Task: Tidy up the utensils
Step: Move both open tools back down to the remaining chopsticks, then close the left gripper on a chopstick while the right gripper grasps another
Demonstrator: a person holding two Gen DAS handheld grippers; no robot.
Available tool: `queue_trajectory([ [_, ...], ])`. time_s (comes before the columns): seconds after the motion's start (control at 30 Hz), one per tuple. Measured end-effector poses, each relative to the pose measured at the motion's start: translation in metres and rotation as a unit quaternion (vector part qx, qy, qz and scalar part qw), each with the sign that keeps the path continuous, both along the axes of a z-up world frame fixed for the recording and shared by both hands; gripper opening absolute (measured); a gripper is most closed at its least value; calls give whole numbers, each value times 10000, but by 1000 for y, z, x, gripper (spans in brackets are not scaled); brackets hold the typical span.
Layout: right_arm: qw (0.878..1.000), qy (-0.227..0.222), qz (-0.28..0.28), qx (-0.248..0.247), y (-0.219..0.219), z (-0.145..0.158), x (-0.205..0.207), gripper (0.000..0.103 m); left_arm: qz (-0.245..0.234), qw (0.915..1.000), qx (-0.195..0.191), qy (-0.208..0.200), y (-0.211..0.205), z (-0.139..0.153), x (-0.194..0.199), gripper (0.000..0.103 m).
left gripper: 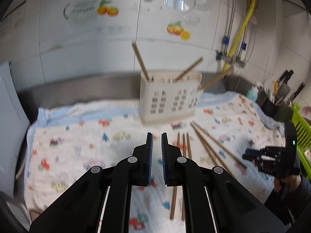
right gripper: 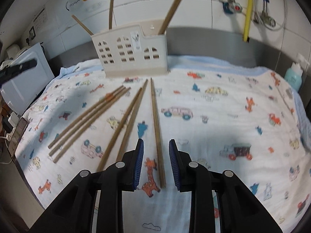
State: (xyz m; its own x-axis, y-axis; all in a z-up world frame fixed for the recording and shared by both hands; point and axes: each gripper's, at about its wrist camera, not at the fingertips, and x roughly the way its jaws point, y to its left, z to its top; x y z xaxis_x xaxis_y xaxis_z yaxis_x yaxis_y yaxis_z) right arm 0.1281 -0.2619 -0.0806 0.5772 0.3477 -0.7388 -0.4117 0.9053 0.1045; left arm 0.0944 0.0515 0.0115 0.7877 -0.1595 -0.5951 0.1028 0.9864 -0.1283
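Wooden chopsticks lay loose on the printed cloth near the cream slotted plastic holder, right gripper parted astride one stick, likely lining up a pick, left gripper nearly closed, empty.

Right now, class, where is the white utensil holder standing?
In both wrist views the white utensil holder stands upright at the far edge of the patterned cloth, before the grey backsplash, with loose chopsticks lying just in front.
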Motion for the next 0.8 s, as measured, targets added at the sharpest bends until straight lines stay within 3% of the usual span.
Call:
queue_trajectory([
  [0.37,9996,261,-56,-61,1,-25,5,20,-478,9961,-70,741,-23,-71,-19,9],
  [0.8,9994,165,29,-307,8,-28,5,10,-526,9904,-101,1276,-36,-118,-15,9],
])
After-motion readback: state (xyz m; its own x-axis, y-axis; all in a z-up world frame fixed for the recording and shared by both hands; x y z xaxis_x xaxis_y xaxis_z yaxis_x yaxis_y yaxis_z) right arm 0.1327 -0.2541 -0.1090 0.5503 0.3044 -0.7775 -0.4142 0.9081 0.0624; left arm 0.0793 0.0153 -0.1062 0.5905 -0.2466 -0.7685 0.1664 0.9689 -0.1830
